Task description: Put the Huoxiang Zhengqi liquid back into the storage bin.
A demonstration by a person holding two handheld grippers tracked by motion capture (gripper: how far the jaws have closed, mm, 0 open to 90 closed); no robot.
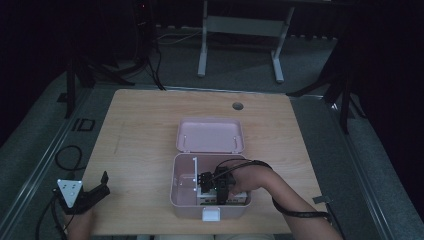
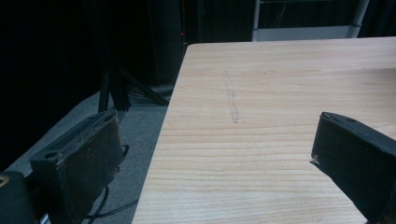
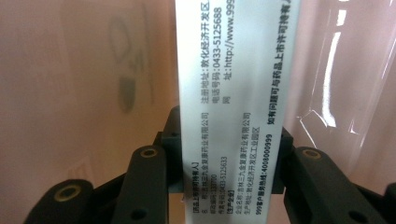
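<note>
So from where I'm sitting there's one pink box [image 1: 182,192] on the wooden table [image 1: 135,125], lid flipped open and lying flat just behind it. I'll use that box as my reference for everything.

Two grippers in play. The right gripper [image 1: 218,192] is down inside the box, toward its front right part, with the person's hand and forearm coming in from the front right corner. Its jaws are clamped on one white carton [image 3: 231,107], a slim medicine-type package with black printed text running along its face. In the right gripper view the carton stands up between the two black jaws, with the pink inner wall of the box right behind it. From above I can see white packaging under that gripper, but I can't count how many cartons sit in there.

The left gripper [image 1: 95,192] is well off to the left of the box, at the table's front left edge. Its jaws are spread wide with nothing between them, just bare table.

One cable hole in the tabletop sits behind the lid.
</note>
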